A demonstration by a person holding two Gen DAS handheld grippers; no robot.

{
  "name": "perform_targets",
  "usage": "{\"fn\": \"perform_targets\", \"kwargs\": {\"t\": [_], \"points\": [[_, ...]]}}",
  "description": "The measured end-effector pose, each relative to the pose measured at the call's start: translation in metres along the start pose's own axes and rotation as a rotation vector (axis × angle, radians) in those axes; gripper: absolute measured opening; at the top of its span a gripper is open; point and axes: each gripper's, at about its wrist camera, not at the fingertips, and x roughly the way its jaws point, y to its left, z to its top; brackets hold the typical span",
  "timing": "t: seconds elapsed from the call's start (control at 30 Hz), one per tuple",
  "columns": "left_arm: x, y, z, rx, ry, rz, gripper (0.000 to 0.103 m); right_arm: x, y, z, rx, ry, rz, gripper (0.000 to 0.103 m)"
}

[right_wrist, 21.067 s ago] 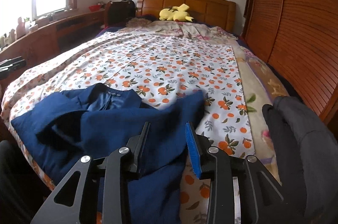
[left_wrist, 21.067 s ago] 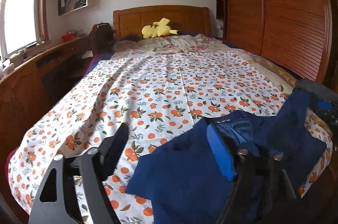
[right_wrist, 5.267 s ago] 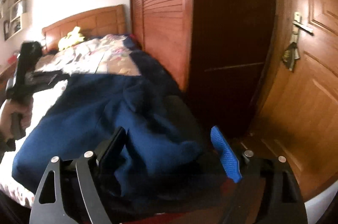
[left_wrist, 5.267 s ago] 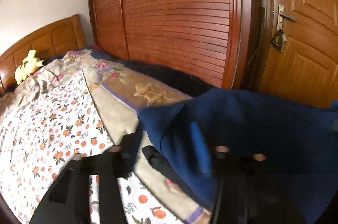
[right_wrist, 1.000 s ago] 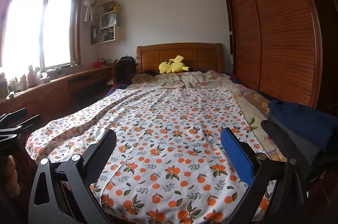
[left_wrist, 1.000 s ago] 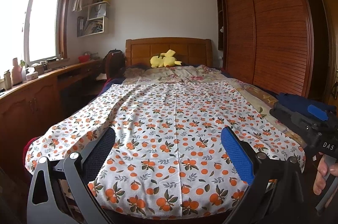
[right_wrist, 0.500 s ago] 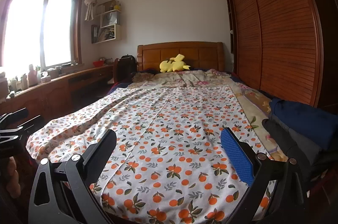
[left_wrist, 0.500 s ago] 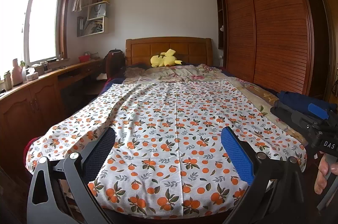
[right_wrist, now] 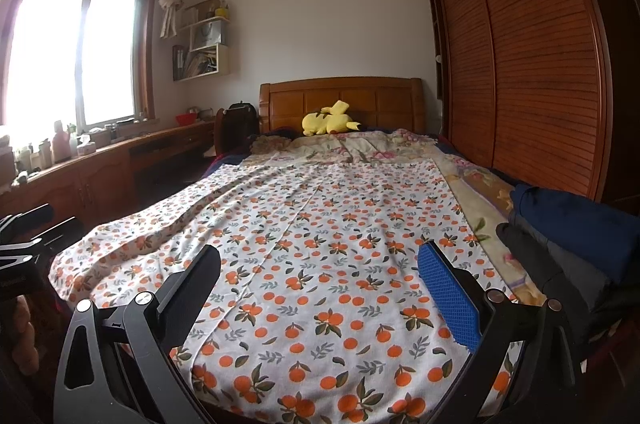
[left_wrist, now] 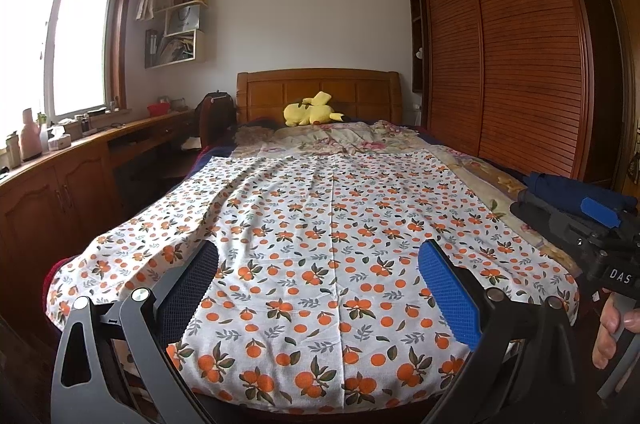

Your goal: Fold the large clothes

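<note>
— Both grippers were spread wide with nothing between their fingers, weren't they?

— Yes. The left gripper (left_wrist: 318, 288) hung over the near end of the bed (left_wrist: 332, 192), its jaws well apart, only the orange-print sheet (left_wrist: 320, 224) showing between them. The right gripper (right_wrist: 318, 288) stood the same way, a little further right along the foot of the bed.

— Where were the clothes?

— At the near right corner of the bed. A folded dark blue garment (right_wrist: 576, 224) lay on top of a grey one (right_wrist: 560, 264), the pile sitting on the pale floral cover beside the sheet. From the left camera the blue garment (left_wrist: 576, 190) showed just behind the right gripper (left_wrist: 592, 224), which a hand (left_wrist: 612, 328) held at the far right edge.

— Anything else on the bed?

— A yellow plush toy (left_wrist: 310, 114) lay at the far end against the wooden headboard (left_wrist: 318, 88). A slatted wardrobe (left_wrist: 508, 64) ran along the right wall, and a long table (left_wrist: 80, 144) with bottles stood under the window (left_wrist: 48, 40) on the left.
</note>
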Motion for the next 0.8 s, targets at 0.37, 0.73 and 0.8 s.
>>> {"fn": "perform_targets", "kwargs": {"t": [0.37,0.73,0.8], "points": [[0.0008,-0.0007,-0.0008,0.004,-0.002,-0.002,0.100,0.0007,-0.0001,0.0002,-0.001,0.001,0.000,0.095],[0.0005,-0.0013,-0.0019,0.004,-0.002,-0.001,0.101,0.0010,0.0002,-0.0020,-0.002,0.004,0.001,0.095],[0.0009,-0.0012,-0.0024,0.004,-0.001,0.000,0.101,0.0011,-0.0003,-0.0017,-0.002,0.004,0.001,0.095]]}}
